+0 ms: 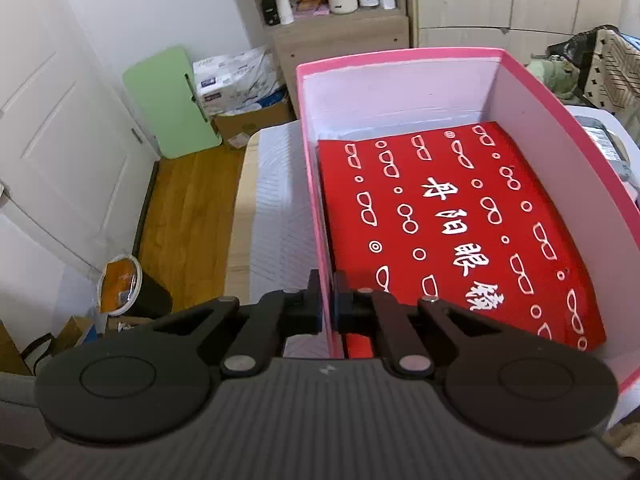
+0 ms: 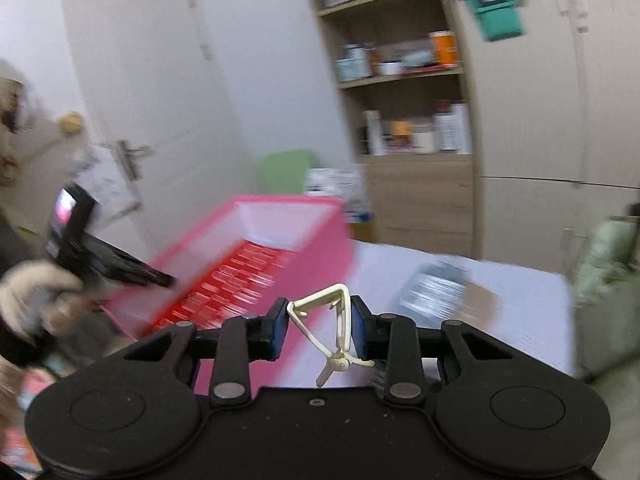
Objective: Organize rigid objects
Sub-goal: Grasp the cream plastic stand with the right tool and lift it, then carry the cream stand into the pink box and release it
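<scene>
A pink box (image 1: 310, 184) with white inner walls sits on a white table; a red flat package (image 1: 452, 224) with white glasses prints lies inside it. My left gripper (image 1: 327, 296) is shut on the box's left wall, one finger inside and one outside. In the right wrist view the same pink box (image 2: 320, 248) is blurred, with the left gripper (image 2: 160, 280) at its near left edge. My right gripper (image 2: 319, 326) is shut on a cream plastic clip (image 2: 336, 320), held above the table to the right of the box.
A blurred grey packet (image 2: 436, 292) lies on the white table (image 2: 520, 312) right of the box. A green board (image 1: 172, 104), cardboard boxes (image 1: 248, 120) and a wooden shelf unit (image 1: 340, 36) stand behind. A dark bin (image 1: 136, 292) is on the wooden floor at left.
</scene>
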`<state>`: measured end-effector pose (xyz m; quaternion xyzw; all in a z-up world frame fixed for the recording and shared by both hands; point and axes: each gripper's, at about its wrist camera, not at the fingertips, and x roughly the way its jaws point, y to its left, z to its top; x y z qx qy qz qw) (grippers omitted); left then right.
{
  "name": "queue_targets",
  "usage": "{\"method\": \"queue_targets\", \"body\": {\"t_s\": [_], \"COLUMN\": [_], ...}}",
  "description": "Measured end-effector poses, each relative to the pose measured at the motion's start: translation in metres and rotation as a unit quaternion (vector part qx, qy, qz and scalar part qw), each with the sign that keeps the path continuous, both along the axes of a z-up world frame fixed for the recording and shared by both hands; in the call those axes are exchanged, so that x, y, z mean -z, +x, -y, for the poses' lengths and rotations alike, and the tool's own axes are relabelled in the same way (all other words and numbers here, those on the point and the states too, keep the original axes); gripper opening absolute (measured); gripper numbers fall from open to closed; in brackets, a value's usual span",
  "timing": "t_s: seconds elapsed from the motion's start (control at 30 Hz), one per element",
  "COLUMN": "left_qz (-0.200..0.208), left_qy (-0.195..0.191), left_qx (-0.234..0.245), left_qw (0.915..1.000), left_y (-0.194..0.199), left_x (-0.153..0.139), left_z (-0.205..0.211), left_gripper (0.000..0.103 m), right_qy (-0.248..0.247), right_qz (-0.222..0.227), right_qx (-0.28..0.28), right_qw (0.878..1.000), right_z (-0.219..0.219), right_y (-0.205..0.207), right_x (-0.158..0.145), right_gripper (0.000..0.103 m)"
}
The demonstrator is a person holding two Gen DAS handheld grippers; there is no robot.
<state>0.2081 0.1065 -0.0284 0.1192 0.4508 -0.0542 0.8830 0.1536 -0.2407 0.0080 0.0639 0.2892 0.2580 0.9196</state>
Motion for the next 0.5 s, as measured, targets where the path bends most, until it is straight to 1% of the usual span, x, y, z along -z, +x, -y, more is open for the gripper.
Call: {"method": "queue_targets", "body": {"t_s": [0.07, 0.1, 0.17, 0.23, 0.33, 0.43, 0.5], "left_qz": [0.004, 0.008, 0.024, 0.034, 0.041, 0.044, 0.043], "left_qy": [-0.005, -0.002, 0.011, 0.012, -0.007, -0.02, -0.029], "left_qx": [0.005, 0.008, 0.012, 0.012, 0.016, 0.024, 0.03], "left_qw": [1.0, 0.9999, 0.9996, 0.9993, 0.999, 0.9986, 0.9982], "left_y": [-0.007, -0.01, -0.014, -0.016, -0.019, -0.023, -0.025], "left_x": [0.0, 0.001, 0.002, 0.003, 0.003, 0.003, 0.003], "left_z": [0.003, 0.006, 0.01, 0.012, 0.012, 0.011, 0.01], "left_gripper": [0.005, 0.005, 0.005, 0.005, 0.006, 0.006, 0.006], "right_qy": [0.022, 0.031, 0.046, 0.052, 0.053, 0.053, 0.058], "right_qz": [-0.02, -0.034, -0.068, -0.108, -0.162, -0.204, -0.228], "right_qx": [-0.032, -0.049, -0.083, -0.107, -0.113, -0.099, -0.077], "right_qw": [0.999, 0.998, 0.993, 0.987, 0.979, 0.972, 0.969], "right_z": [-0.014, -0.023, -0.044, -0.068, -0.102, -0.132, -0.144], "right_y": [0.016, 0.026, 0.047, 0.073, 0.107, 0.137, 0.156], "right_x": [-0.008, -0.011, -0.014, -0.013, -0.005, 0.008, 0.018], "right_gripper": [0.037, 0.037, 0.037, 0.037, 0.037, 0.037, 0.037]}}
